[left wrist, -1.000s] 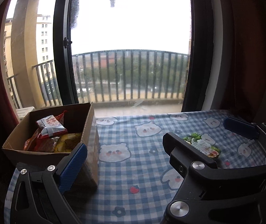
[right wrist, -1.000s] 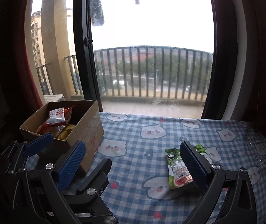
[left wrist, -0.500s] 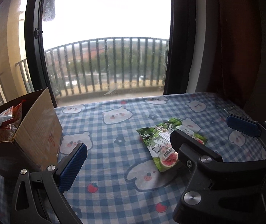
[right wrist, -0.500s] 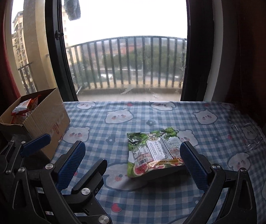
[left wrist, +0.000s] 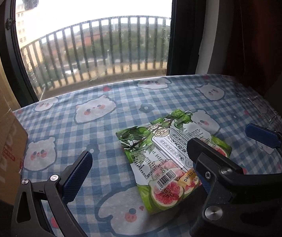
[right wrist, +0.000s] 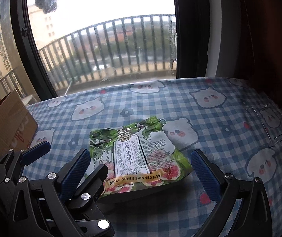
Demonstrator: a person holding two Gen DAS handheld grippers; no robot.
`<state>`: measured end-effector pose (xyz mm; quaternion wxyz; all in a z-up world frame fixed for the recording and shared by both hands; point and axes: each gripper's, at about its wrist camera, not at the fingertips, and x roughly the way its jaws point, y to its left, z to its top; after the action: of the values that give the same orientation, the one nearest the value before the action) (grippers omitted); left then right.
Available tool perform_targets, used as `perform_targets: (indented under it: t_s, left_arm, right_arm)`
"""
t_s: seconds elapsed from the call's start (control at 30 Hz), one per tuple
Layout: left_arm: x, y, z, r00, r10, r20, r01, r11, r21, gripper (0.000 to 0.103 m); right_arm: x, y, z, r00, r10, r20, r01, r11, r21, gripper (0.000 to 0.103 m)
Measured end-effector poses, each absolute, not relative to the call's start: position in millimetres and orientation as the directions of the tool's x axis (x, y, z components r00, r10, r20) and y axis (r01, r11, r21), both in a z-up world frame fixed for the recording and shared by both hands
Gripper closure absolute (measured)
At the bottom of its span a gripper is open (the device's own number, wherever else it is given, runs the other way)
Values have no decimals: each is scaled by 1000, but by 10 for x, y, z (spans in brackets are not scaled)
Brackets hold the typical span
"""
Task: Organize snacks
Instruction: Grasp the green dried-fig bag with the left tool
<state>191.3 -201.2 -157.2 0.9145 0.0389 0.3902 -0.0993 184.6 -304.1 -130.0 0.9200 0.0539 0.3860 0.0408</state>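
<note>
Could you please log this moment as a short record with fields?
snack: flat green dried-fig packet, lying on the tablecloth
surface: blue checked bear-print tablecloth
box: brown cardboard box, at the left edge, apart from the packet
right gripper: open, jaws either side of the packet
left gripper: open, empty

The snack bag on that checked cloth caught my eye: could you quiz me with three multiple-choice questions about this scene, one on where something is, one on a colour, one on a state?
1. Where is the cardboard box?
A. left of the snack bag
B. right of it
C. on top of it

2. What colour are the finger pads?
A. red
B. blue
C. yellow

3. How is the right gripper?
A. shut on the bag
B. open, a finger on each side
C. out of view

Answers: 1 A, the box sits at the left edge, the snack bag mid-cloth. 2 B, the ribbed pads are blue. 3 B, the fingers stand apart from the bag.
</note>
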Motion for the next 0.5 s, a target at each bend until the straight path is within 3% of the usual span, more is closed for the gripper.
perform_targets:
  t_s: [0.5]
  left_arm:
    - [2106,-2138,-1967,609,-154,-778,185,981,-49,0]
  right_arm:
    - [2222,-3337,-1815,629,136,-766,-18,987,161,1]
